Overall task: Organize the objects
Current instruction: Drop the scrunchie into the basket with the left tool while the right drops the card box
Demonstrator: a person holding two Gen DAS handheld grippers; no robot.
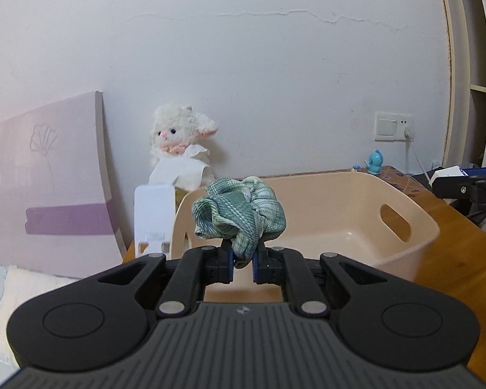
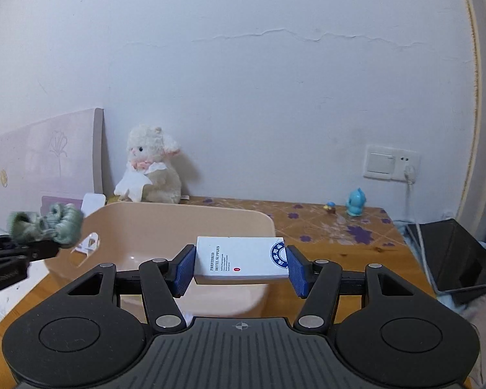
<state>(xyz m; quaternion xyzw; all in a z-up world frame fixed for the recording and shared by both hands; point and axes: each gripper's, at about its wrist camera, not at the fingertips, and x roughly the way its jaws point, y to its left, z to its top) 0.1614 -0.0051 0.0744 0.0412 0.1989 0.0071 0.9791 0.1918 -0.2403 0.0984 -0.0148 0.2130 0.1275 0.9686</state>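
Note:
My left gripper [image 1: 242, 267] is shut on a green scrunchie [image 1: 239, 210] and holds it above the near-left rim of a beige plastic basket [image 1: 418, 236]. In the right wrist view the scrunchie [image 2: 45, 223] and the left gripper [image 2: 32, 249] show at the left, beside the basket [image 2: 178, 223]. My right gripper [image 2: 239, 270] is shut on a white box with blue print [image 2: 241, 256], held above the basket's near rim. In the left wrist view the right gripper's body [image 1: 469, 188] and the box [image 1: 447, 173] show at the far right.
The basket stands on a wooden table [image 2: 356, 253]. A white plush lamb [image 2: 154, 168] sits by the wall, a white stand [image 1: 154, 217] is left of the basket, and a blue figurine [image 2: 356, 202] stands near a wall socket [image 2: 392, 162]. A pink board [image 1: 48, 178] leans at left. A black object [image 2: 453, 256] lies right of the table.

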